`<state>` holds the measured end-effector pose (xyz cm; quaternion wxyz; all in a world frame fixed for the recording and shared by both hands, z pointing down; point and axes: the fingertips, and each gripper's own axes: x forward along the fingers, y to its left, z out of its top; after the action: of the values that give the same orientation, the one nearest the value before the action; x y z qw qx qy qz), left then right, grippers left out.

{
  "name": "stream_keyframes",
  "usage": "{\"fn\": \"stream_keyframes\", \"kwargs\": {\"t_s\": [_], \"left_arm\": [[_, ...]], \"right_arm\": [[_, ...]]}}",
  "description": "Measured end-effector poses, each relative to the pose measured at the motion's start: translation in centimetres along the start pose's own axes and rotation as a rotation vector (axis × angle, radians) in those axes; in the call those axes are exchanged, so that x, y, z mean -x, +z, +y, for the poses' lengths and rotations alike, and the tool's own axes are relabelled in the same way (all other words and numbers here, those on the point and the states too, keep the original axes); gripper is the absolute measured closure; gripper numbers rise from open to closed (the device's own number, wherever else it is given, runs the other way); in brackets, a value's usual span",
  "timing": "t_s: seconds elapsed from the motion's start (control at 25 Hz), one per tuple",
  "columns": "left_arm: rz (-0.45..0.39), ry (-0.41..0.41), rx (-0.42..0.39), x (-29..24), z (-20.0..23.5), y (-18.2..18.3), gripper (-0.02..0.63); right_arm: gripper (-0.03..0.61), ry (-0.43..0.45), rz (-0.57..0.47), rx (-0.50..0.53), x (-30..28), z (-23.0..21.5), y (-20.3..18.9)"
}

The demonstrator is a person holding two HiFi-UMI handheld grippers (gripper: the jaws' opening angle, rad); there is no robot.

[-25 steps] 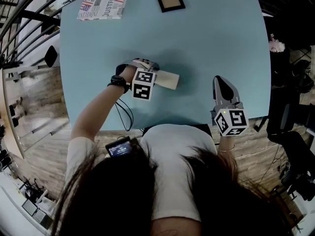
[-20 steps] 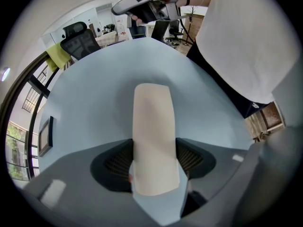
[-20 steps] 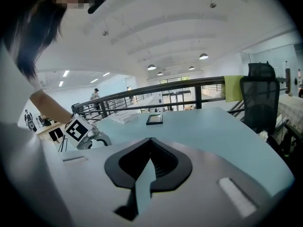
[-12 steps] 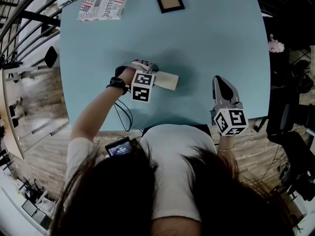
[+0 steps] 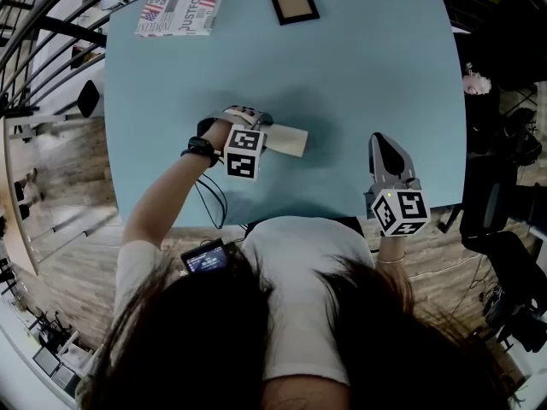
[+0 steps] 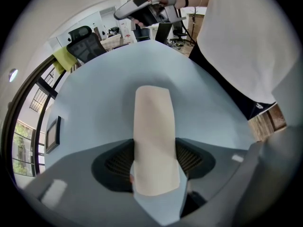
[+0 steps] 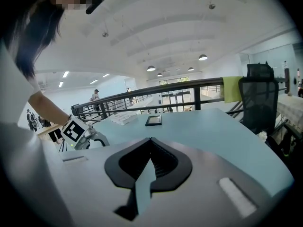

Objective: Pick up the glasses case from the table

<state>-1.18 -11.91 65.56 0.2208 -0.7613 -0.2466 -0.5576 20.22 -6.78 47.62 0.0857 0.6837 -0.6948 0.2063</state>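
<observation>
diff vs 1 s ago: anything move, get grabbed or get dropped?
Nothing visibly changed. The left hand-held gripper is still down over the glasses case, jaws on either side of it and pads against its sides. The case still lies on the table. The right hand-held gripper stays shut and empty near the table's near edge. The picture frame and booklet are unmoved.

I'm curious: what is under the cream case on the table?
The glasses case lies flat on the light blue table, which shows all around it. The spot beneath is covered by the case itself. The left gripper clasps its sides.
</observation>
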Motion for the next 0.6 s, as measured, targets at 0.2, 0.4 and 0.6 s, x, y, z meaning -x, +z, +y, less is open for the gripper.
{"fn": "stream_keyframes", "kwargs": {"t_s": [0.2,0.4,0.6], "left_arm": [[-0.007,0.032,0.027,0.8,0.6,0.1,0.291],[-0.014,0.089,0.054,2.0,1.6,0.0,0.291],[-0.008,0.155,0.065,3.5,2.1,0.0,0.291]], "right_arm": [[0.576,0.006,-0.006,0.002,0.2,-0.1,0.1],[0.576,0.018,-0.018,0.005,0.1,0.0,0.4],[0.575,0.035,-0.036,0.013,0.3,0.4,0.9]]}}
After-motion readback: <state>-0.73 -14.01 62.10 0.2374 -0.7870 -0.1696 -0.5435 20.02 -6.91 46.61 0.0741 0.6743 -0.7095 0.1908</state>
